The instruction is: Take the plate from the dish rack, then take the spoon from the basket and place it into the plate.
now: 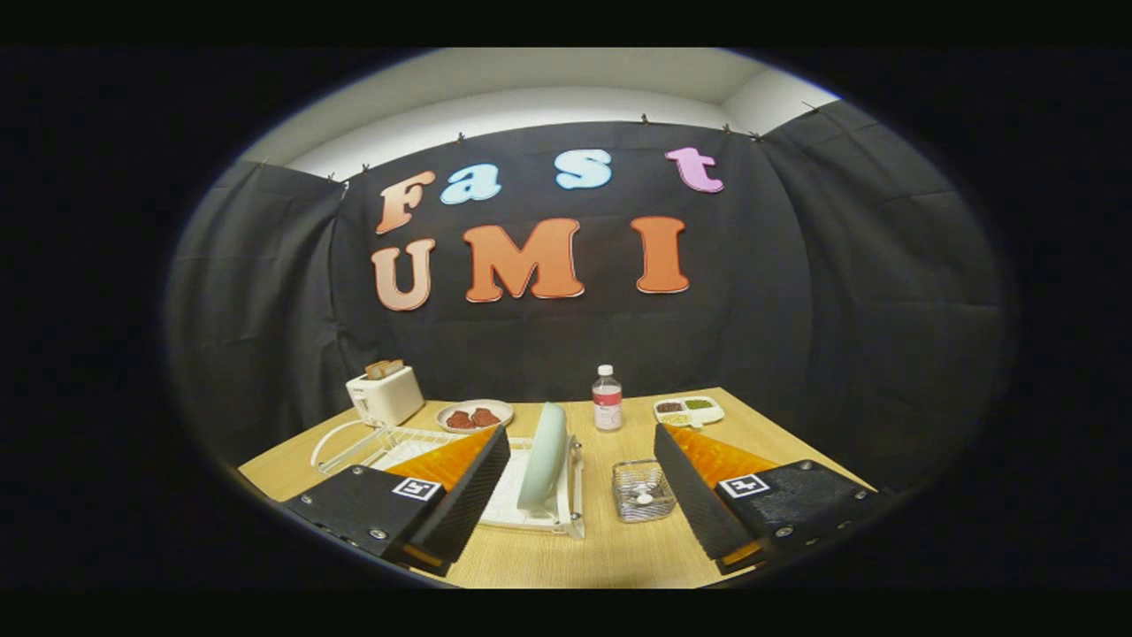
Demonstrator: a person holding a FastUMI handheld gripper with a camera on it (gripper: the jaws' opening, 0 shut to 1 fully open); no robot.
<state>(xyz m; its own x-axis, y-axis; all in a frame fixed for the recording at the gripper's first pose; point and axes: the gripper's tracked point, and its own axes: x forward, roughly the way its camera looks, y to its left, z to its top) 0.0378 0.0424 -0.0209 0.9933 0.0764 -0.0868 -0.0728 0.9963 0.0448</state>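
A pale green plate [544,456] stands on edge in the white dish rack [531,513], just ahead of my left finger. To the right of the rack sits a small clear basket [643,489] with a spoon [644,499] lying in it, close to my right finger. My gripper [581,447] is open and held above the wooden table [610,553]. Nothing is between the fingers but air; the plate and basket lie in the gap beyond them.
At the back of the table stand a white toaster [385,394] with bread, a plate of red food [475,415], a water bottle [607,398] and a divided white tray [688,410]. Black cloth walls close the booth on three sides.
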